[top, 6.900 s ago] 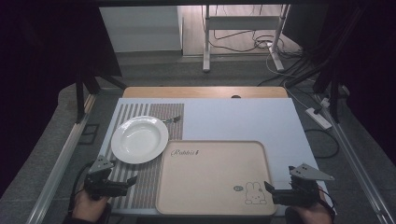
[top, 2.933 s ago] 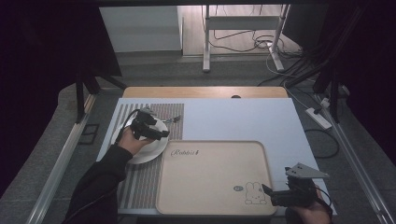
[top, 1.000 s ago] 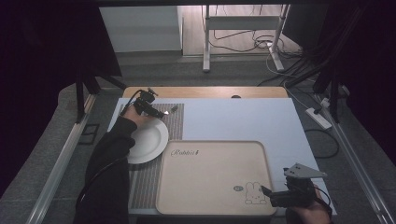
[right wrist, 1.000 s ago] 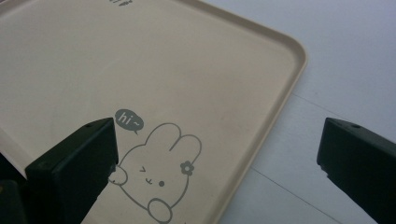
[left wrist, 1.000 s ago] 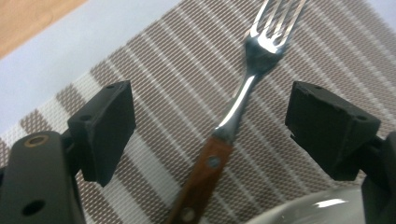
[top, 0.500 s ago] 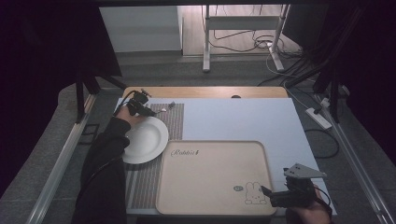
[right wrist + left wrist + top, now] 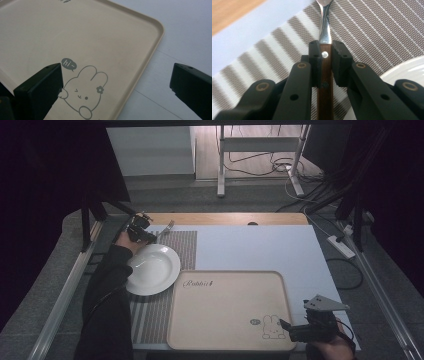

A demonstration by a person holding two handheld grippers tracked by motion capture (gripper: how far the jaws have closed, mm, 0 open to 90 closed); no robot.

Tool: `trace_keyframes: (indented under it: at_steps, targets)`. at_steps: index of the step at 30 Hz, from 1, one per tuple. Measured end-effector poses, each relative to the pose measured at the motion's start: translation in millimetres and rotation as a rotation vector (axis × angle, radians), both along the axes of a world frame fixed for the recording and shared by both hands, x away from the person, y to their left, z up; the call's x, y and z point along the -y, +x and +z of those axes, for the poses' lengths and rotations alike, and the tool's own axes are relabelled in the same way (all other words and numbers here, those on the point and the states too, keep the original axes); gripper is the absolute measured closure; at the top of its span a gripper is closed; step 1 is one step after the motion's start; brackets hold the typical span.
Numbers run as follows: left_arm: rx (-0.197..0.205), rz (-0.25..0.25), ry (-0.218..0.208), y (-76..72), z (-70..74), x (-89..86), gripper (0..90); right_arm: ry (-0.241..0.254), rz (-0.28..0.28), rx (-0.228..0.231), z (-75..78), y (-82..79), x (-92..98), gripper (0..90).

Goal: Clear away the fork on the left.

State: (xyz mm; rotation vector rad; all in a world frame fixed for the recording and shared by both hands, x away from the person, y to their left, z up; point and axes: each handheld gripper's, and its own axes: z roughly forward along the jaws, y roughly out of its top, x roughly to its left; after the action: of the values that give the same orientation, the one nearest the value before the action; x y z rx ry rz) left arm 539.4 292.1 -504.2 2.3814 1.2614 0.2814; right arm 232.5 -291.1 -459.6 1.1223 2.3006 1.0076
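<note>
A fork (image 7: pixel 166 226) with a brown wooden handle (image 7: pixel 326 72) and a metal neck lies on the striped placemat (image 7: pixel 183 245) at the table's far left, behind the white plate (image 7: pixel 151 268). My left gripper (image 7: pixel 145 235) is shut on the fork's handle, jaws pressed on both sides (image 7: pixel 326 65). The plate's rim (image 7: pixel 404 67) shows at the lower right of the left gripper view. My right gripper (image 7: pixel 285 324) stands open at the near right corner of the beige tray (image 7: pixel 227 310), above its rabbit drawing (image 7: pixel 82 96), with nothing between its jaws.
The tray lies on a pale blue mat (image 7: pixel 260 247) over a wooden table (image 7: pixel 225 218). Metal rails run along both table sides. A power strip (image 7: pixel 341 246) and cables lie on the floor at the right, and a stand's legs rise behind the table.
My left gripper reached from the near left corner over the plate to the fork at the far left and shut on its handle. The right gripper has stayed put.
</note>
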Motion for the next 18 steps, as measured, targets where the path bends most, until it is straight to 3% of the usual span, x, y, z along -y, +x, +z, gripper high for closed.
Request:
trace_keyframes:
  at_steps: [7,10,18]
  targets:
    - [0.015,0.034,0.014,-7.7,16.5,-22.8,78.0,-0.002,0.000,-0.001,0.0,0.0,-0.3,0.0]
    - [0.028,0.028,-0.025,-16.2,28.3,-28.9,78.0,-0.004,0.001,-0.001,0.0,0.0,-0.6,0.0]
    - [0.000,-0.020,-0.052,-32.9,35.8,-18.5,77.9,-0.008,0.000,0.000,0.2,-0.1,-0.6,0.0]
